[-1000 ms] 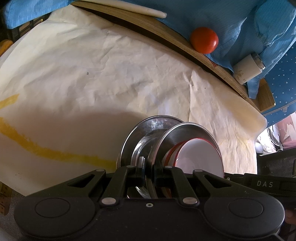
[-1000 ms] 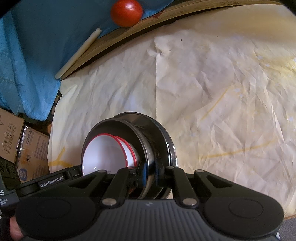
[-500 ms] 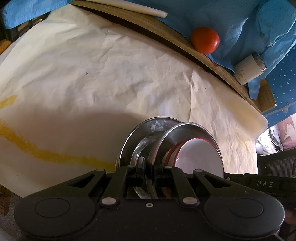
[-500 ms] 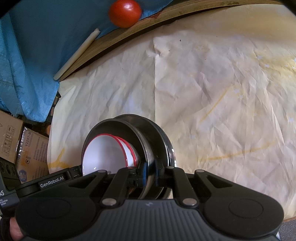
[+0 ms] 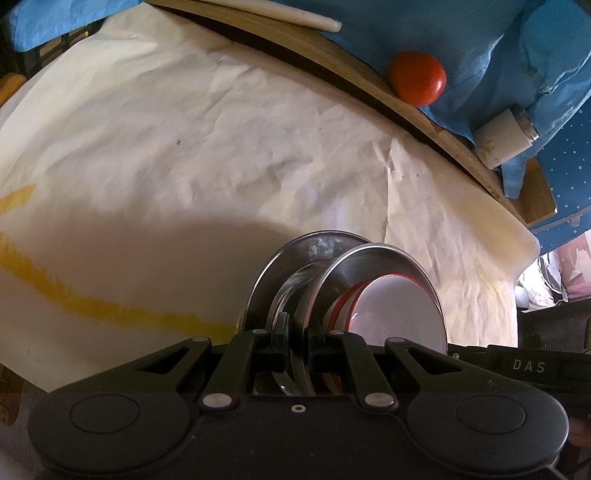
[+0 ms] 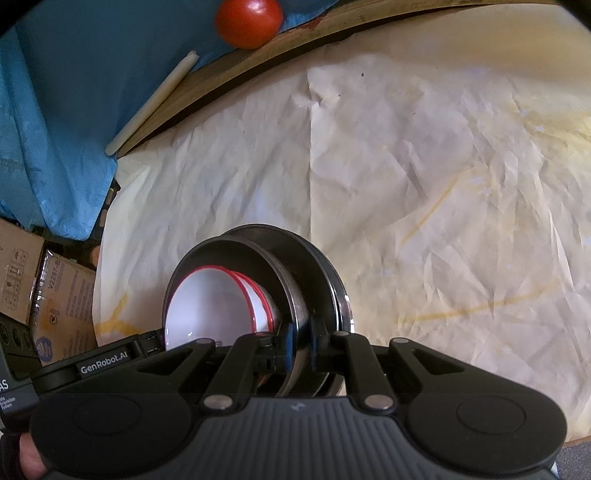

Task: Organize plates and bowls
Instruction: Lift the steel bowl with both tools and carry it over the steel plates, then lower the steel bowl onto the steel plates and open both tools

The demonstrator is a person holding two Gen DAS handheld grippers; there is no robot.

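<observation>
Bowls (image 6: 218, 306) sit nested inside my steel plates (image 5: 373, 273). My left claw (image 5: 298, 341) and right claw (image 6: 298, 341) each pinch one rim tight, so the stack stays together above the table's paper (image 5: 184, 147).

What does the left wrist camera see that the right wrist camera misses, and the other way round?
Only the left view: a white cylinder with a metal cap lying on the blue cloth, and a thick yellow streak on the paper.

Only the right view: cardboard boxes off the table's edge.

Both: the tomato, the white stick, the crumpled paper, and the stacked steel plates holding red-rimmed bowls, each gripper clamped on a rim.
</observation>
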